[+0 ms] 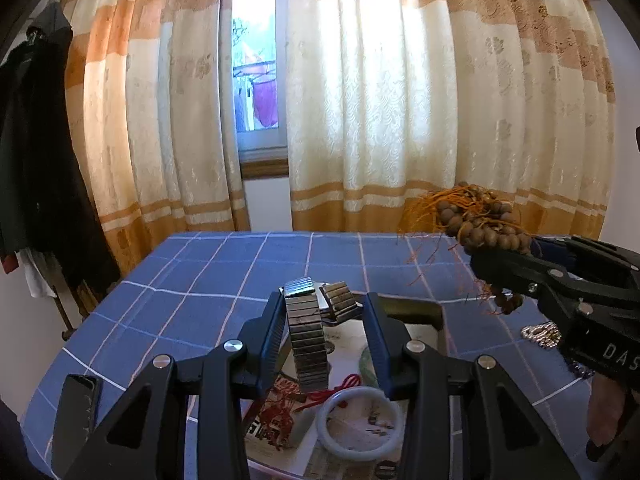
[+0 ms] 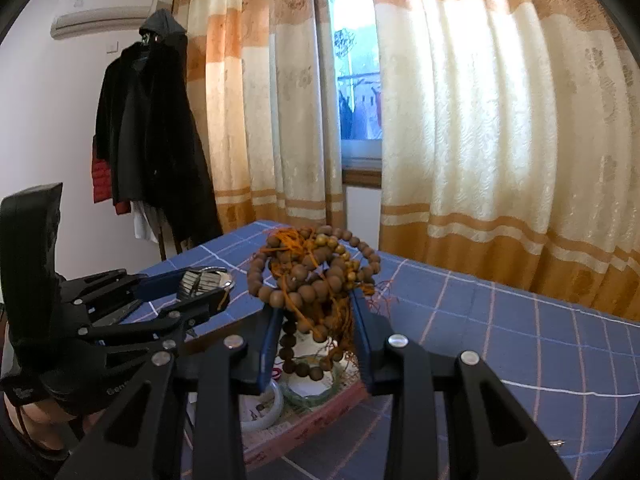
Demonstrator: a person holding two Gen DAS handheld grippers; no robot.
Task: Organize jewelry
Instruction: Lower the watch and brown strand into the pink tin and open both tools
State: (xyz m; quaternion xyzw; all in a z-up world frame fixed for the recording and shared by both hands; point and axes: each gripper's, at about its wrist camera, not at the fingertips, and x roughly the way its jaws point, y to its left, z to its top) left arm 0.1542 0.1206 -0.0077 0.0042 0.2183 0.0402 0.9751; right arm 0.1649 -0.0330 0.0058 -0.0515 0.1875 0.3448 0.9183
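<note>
We have both tools loaded. Our left gripper (image 1: 326, 344) is clamped on a metal watch (image 1: 306, 340), the band pinched between the pads with one end hanging below the jaws and the other folded over just ahead of the tips. Our right gripper (image 2: 316, 340) is clenched on a tangle of wooden beads (image 2: 316, 276) with orange cord; most of the bundle is heaped above and ahead of the jaws, and a loop of it dangles beneath them.

Under both tools lies a shallow box (image 2: 308, 420), already holding a white bangle (image 1: 360, 424), a green bangle (image 2: 316, 390) and a red cord (image 1: 292, 400). The blue cloth (image 1: 208, 280) stretches ahead of us.

Risks, as we judge them:
- The beads are gripped by only part of the bundle, so a tilt could let loose strands slide out or spill past the box edge.
- The fringe of orange cord could snag on our fingers when we let go.
- The watch's hanging end could catch the white bangle right below it and drag it.
- The two tools sit near each other, and the dangling beads could tangle with the watch if we close in.
</note>
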